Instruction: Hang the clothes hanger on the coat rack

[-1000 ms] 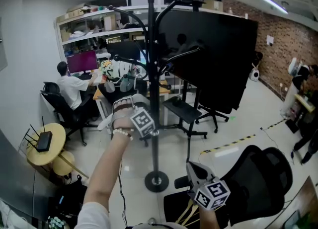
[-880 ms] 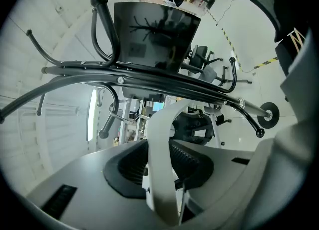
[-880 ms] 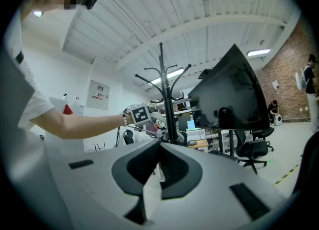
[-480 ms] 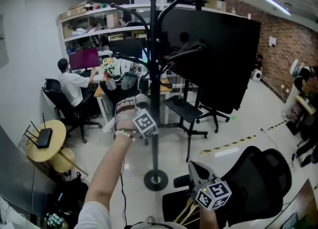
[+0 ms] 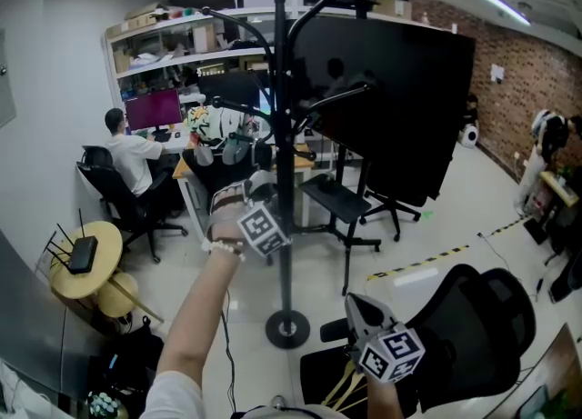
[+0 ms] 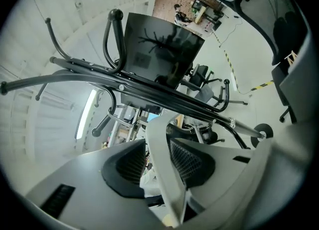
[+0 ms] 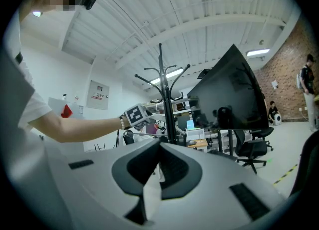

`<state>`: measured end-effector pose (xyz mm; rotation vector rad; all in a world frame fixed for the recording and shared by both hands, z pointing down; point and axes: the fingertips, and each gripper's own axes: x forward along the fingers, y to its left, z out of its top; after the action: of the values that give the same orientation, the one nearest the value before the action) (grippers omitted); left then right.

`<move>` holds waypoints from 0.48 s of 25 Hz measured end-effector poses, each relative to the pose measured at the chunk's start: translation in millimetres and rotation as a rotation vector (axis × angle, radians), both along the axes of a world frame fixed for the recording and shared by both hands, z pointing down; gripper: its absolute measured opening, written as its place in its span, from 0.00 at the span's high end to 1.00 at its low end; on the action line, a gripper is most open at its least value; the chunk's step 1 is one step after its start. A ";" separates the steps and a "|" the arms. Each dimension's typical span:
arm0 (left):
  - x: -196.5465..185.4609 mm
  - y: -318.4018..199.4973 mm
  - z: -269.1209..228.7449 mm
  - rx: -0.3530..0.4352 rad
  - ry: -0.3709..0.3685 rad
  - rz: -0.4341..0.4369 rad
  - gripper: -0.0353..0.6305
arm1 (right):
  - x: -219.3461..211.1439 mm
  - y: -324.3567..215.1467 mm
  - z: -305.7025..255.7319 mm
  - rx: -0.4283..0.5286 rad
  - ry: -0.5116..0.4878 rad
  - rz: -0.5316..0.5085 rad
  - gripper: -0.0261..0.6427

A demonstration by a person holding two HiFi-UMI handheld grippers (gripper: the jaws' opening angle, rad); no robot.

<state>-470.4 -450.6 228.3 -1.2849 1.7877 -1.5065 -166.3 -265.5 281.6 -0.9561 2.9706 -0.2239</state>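
Office floor (image 5: 409,244) of pale tiles, with a black coat rack (image 5: 278,135) at its middle and my two grippers near it.

My left gripper (image 5: 258,186) is raised beside the rack's pole and its jaws are easing apart. The clothes hanger (image 6: 162,169) shows as a pale bar between them, leaning on one pad with a gap at the other. I cannot tell whether its hook sits on a rack arm. My right gripper (image 5: 356,304) hangs low beside a black office chair (image 5: 482,317), jaws pressed together and empty. A large dark screen (image 5: 391,99) stands behind the rack.
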 end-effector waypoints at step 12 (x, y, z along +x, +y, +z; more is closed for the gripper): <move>13.0 36.6 2.7 0.105 0.283 0.090 0.71 | -17.0 14.4 -0.5 0.010 0.017 -0.047 0.95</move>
<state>-457.4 -414.1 231.0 -1.5653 1.9240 -1.2129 -183.2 -251.1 281.1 -0.8929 3.0088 -0.2018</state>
